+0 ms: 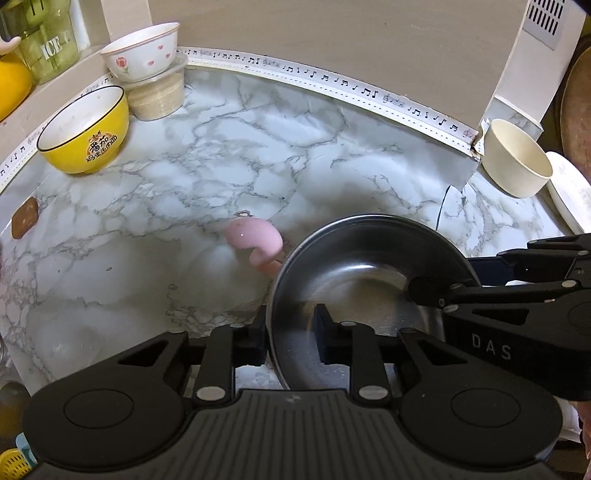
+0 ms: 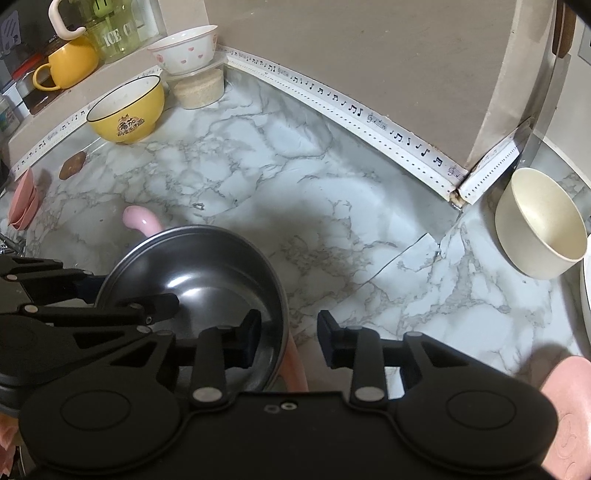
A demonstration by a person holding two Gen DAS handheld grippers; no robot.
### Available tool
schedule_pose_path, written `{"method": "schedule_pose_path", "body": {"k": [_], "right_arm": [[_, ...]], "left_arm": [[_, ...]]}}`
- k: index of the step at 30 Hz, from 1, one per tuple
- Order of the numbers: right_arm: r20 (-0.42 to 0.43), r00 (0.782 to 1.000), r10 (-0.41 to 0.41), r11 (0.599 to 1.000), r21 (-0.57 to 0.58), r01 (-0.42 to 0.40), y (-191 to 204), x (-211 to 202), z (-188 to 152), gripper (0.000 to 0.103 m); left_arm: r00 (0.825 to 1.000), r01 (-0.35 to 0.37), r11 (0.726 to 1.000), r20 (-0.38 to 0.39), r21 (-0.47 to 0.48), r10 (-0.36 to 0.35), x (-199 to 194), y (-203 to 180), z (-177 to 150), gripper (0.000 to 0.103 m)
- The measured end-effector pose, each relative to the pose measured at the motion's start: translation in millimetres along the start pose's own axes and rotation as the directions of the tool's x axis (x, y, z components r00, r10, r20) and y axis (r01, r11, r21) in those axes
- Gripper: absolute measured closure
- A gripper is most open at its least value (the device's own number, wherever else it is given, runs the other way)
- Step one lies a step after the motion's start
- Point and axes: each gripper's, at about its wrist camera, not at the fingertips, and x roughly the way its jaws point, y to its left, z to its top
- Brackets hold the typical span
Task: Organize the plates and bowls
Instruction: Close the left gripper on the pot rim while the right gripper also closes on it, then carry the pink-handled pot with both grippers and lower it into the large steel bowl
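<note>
A steel bowl (image 1: pixel 354 273) is held tilted above the marble counter (image 1: pixel 207 177). My left gripper (image 1: pixel 290 339) straddles its left rim, one finger outside and one inside, shut on it. My right gripper (image 2: pixel 286 338) also straddles the bowl's (image 2: pixel 192 266) right rim, its jaws wide and the outer finger clear of the metal. In the left wrist view the right gripper (image 1: pixel 439 291) reaches in from the right. A yellow bowl (image 1: pixel 83 129), a white heart-patterned bowl (image 1: pixel 142 50) on a lidded tub, and a cream bowl (image 1: pixel 515 158) stand along the back.
A pink curved object (image 1: pixel 256 243) lies on the counter behind the steel bowl. A white plate (image 1: pixel 569 192) leans at the right edge. Pink dishes (image 2: pixel 24 203) sit far left, a yellow mug (image 2: pixel 70 62) and a glass jar (image 2: pixel 114 33) on the ledge.
</note>
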Motion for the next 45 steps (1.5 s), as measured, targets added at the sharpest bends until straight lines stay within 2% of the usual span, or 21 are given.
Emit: {"method": "schedule_pose_path", "body": {"k": [7, 10, 15, 26, 35, 45], "right_arm": [[0.004, 1.0, 0.004, 1.0, 0.008, -0.004, -2, -3, 0, 0.09], [0.02, 1.0, -0.015, 1.0, 0.003, 0.015, 1, -6, 0, 0.094], [0.015, 1.0, -0.016, 0.999, 0.028, 0.016, -2, -6, 3, 0.094], [0.061, 0.998, -0.017, 0.999, 0.034, 0.015, -5, -22, 5, 0.095], [0.116, 0.993, 0.003, 0.999, 0.041, -0.008, -5, -53, 11, 0.095], [0.138, 0.99, 0.035, 0.999, 0.019, -0.038, 7, -91, 2, 0.095]], "left_arm": [[1.0, 0.008, 1.0, -0.006, -0.021, -0.008, 0, 4, 1, 0.089], [1.0, -0.001, 1.0, -0.005, -0.02, 0.001, 0, 2, 1, 0.09], [1.0, -0.006, 0.999, -0.001, -0.033, 0.006, -3, 4, 3, 0.095], [0.999, -0.015, 0.998, 0.033, -0.064, 0.017, -18, 2, 9, 0.096], [0.996, -0.037, 0.997, 0.078, -0.065, 0.042, -54, -4, 17, 0.096], [0.994, -0.072, 0.994, 0.082, -0.076, 0.078, -98, -7, 3, 0.096]]}}
